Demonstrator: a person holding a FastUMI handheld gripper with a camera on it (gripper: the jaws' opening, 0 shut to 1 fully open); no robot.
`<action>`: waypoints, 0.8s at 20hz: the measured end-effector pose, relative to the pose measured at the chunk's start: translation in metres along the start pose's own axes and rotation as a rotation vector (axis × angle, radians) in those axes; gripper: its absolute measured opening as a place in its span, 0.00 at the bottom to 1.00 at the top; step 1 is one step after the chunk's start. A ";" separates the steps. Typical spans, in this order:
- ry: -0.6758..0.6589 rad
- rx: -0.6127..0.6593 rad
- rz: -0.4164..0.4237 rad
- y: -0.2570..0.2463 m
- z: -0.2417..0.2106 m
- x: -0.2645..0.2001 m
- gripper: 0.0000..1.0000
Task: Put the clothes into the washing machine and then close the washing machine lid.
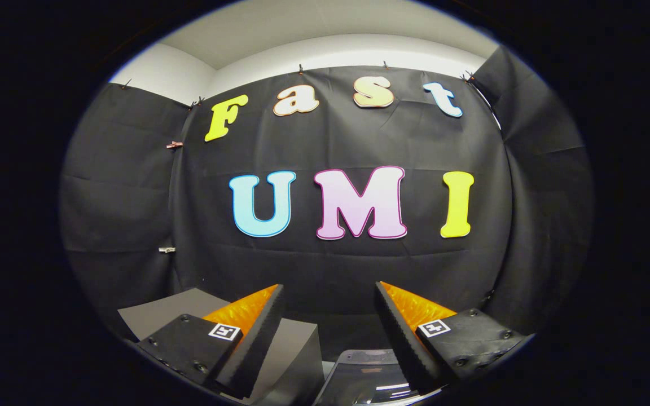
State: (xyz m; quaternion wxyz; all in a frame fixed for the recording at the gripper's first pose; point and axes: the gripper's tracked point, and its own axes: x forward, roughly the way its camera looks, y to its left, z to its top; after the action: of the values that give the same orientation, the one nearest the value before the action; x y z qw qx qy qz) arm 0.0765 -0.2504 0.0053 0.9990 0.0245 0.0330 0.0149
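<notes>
The washing machine lid [367, 378], dark and glossy, is seen low and near, just beneath the spread, empty gripper [330, 332]; clothes cannot be made out.

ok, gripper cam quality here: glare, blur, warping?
Gripper view: heavy fisheye bending, the cloth wall curves; sharp focus, no motion blur; light streaks glare on the glossy dark lid below the open tool; grey box evenly lit.
</notes>
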 end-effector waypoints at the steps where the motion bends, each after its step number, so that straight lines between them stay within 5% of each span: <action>1: 0.002 -0.007 0.003 0.002 0.000 0.000 0.99; 16: -0.010 -0.023 0.017 0.013 0.005 -0.002 0.98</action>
State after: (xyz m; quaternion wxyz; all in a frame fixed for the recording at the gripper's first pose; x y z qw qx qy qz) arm 0.0744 -0.2373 0.0109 0.9993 0.0131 0.0274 0.0237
